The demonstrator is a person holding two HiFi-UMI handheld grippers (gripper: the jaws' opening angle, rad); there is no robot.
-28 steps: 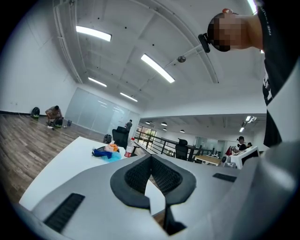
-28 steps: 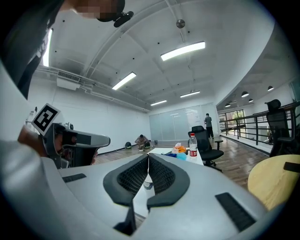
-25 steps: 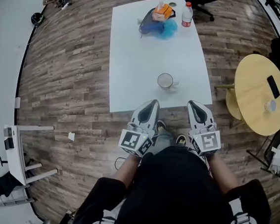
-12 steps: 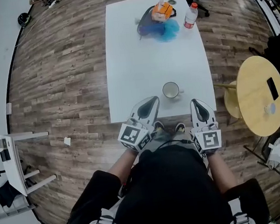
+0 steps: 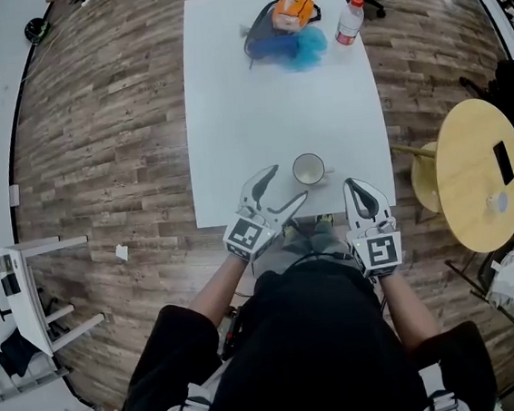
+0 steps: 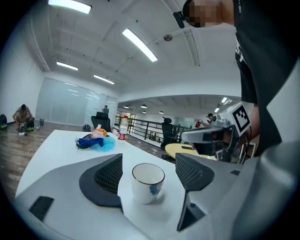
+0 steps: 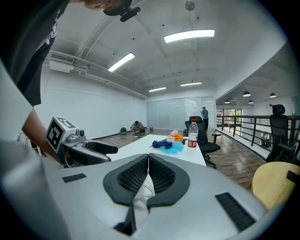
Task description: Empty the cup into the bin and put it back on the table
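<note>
Left gripper [image 5: 288, 184] jaws opening, cup [image 5: 308, 169] framed between them, untouched on desk [image 5: 256, 109]; right gripper [image 5: 355, 186] closed; pickup likely next.

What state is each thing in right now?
White ceramic cup with dark rim: upright on the white table, ungripped.
Left gripper: fingers opening, cup between them.
Right gripper: fingers shut, empty.
Clear plastic bottle with red cap: upright, capped.

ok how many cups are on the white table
1. The cup stands near the near edge of the white table, untouched, lined up between the opening jaws of the left gripper. The clutter at the far end could hide another.
</note>
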